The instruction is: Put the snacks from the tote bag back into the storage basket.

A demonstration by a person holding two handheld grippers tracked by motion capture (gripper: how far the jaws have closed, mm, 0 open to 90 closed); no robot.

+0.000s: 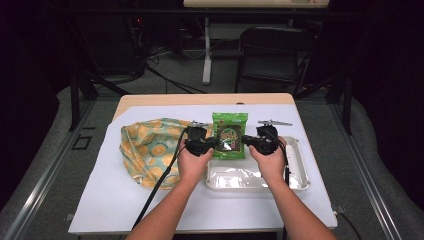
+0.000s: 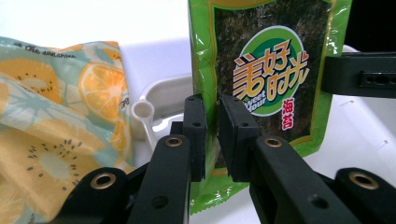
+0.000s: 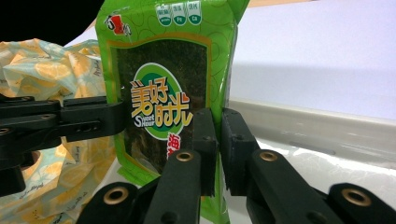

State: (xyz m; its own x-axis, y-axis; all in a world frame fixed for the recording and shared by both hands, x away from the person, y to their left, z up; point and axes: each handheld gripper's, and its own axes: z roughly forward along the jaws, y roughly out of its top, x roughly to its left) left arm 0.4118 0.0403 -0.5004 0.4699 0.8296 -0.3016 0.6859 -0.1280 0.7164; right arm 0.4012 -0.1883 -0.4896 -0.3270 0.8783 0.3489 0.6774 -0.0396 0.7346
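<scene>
Green seaweed snack packet (image 1: 229,135) held upright between both hands, above the far edge of the white tray (image 1: 300,184) on the counter (image 1: 150,210). Left tongs (image 2: 212,135) clamped narrow on its left edge, right tongs (image 3: 218,149) clamped narrow on its right edge. Fruit-print cloth bag (image 1: 147,150) lying just left of tray

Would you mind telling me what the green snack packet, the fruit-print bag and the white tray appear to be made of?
Green snack packet: glossy plastic film, judging by its sheen and creases.
Fruit-print bag: soft matte cloth, likely woven; it lies in slack folds.
White tray: smooth, shiny, probably moulded plastic with a rounded rim.
</scene>
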